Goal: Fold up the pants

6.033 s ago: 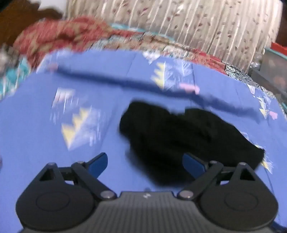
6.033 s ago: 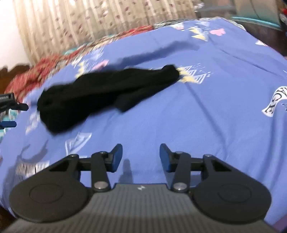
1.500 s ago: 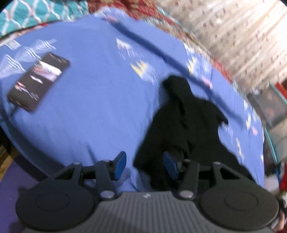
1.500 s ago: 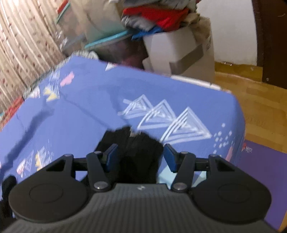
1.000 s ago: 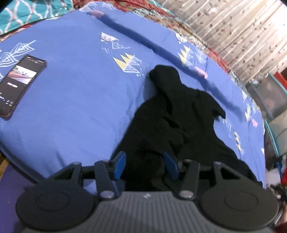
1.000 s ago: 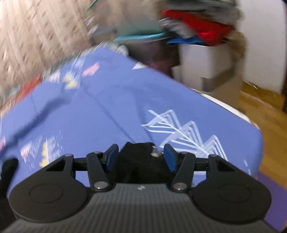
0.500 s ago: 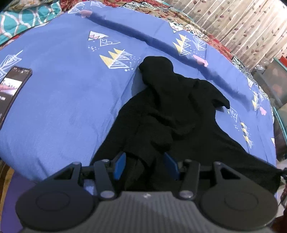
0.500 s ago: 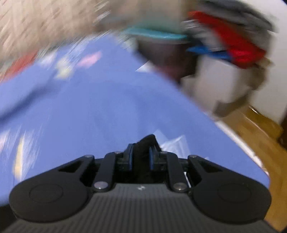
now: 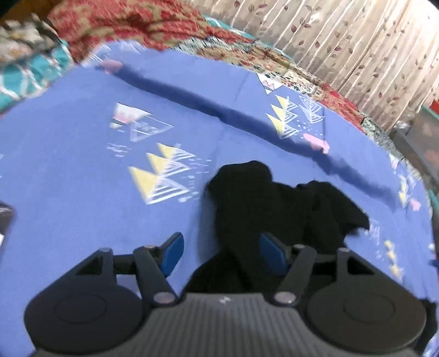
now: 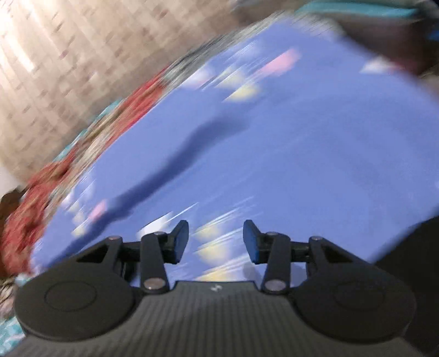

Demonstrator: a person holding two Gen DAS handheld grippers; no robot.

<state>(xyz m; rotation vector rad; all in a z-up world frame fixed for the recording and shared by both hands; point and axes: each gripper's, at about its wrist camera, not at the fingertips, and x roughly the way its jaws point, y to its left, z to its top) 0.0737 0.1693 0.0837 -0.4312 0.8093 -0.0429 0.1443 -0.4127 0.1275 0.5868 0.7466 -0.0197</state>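
The black pants lie crumpled on the blue patterned bedsheet. In the left wrist view my left gripper is open, its blue fingertips spread over the near end of the pants, with nothing pinched. In the right wrist view, which is badly blurred, my right gripper is open and empty above the bedsheet. A dark mass at the right edge may be part of the pants.
A red patterned blanket and a teal cloth lie at the head of the bed. Floral curtains hang behind. A dark object, cut off, lies at the left edge of the bed.
My right gripper has opened and let go of the pants' end, then swung left fast. My left gripper has opened wider and tilted up toward the head of the bed.
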